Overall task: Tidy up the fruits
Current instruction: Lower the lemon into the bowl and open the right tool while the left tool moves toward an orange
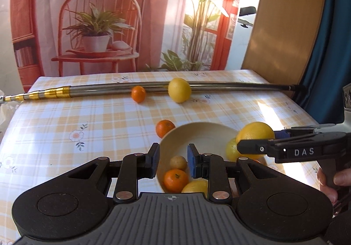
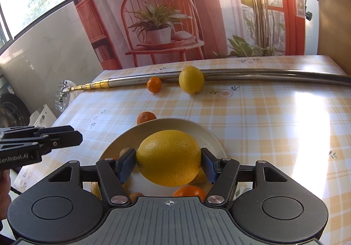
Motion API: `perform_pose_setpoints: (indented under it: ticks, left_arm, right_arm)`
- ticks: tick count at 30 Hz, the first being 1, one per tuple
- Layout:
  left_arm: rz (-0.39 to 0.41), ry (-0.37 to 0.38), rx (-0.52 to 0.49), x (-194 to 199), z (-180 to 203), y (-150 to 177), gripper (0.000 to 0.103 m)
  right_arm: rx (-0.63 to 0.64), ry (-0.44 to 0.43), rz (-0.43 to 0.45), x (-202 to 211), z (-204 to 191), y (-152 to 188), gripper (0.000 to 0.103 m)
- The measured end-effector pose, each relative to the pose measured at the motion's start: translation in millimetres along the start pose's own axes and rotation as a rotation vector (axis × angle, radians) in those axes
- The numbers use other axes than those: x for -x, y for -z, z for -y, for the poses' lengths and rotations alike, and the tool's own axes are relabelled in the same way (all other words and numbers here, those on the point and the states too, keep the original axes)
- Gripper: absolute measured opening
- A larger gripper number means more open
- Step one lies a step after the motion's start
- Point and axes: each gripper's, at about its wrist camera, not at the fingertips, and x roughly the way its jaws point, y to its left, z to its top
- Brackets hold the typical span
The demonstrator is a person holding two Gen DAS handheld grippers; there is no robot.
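Right gripper [image 2: 168,162] pinched one big yellow citrus [image 2: 168,158] between its blue pads, held over the cream bowl [image 2: 206,133]. Left gripper [image 1: 171,161] hung beside it with jaws spread, nothing in them. One long metal pole [image 1: 219,86] lay across the checked tablecloth [image 1: 87,113]. Loose on the cloth: one lemon [image 1: 179,90], two mandarins [image 1: 138,94] [image 1: 165,128]. Bowl contents partly hidden, not countable.

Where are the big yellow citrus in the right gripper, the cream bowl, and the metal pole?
big yellow citrus [image 2: 169,157], right wrist view, front skin
cream bowl [image 1: 204,133], left wrist view, inner wall
metal pole [image 1: 105,90], left wrist view, steel shaft
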Motion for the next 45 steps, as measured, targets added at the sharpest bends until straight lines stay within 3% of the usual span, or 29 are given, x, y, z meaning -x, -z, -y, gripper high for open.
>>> perform_pose_setpoints:
  ticks: [9,16,21,28,36,45]
  left_arm:
    - [0.025,-0.094,0.065,5.2,-19.3,3.2,0.029]
    - [0.02,-0.094,0.075,6.7,-22.4,9.4,0.029]
    - [0.024,-0.09,0.08,7.6,-22.8,11.7,0.029]
    - [0.017,-0.086,0.079,6.5,-22.4,13.9,0.029]
    - [0.012,-0.079,0.069,5.8,-18.9,14.9,0.029]
    - [0.009,-0.078,0.063,7.1,-16.4,16.9,0.029]
  right_arm:
    - [0.141,-0.001,-0.077,-26.4,-25.9,-6.6,0.06]
    - [0.184,0.014,-0.105,-37.8,-32.6,-13.2,0.059]
    - [0.193,-0.026,-0.113,-40.9,-37.7,-16.4,0.059]
    - [0.097,-0.05,-0.161,-56.1,-24.2,-14.1,0.059]
    - [0.141,-0.044,-0.178,-53.1,-35.7,-4.8,0.06]
    - [-0.008,-0.07,-0.199,-45.6,-17.5,6.3,0.06]
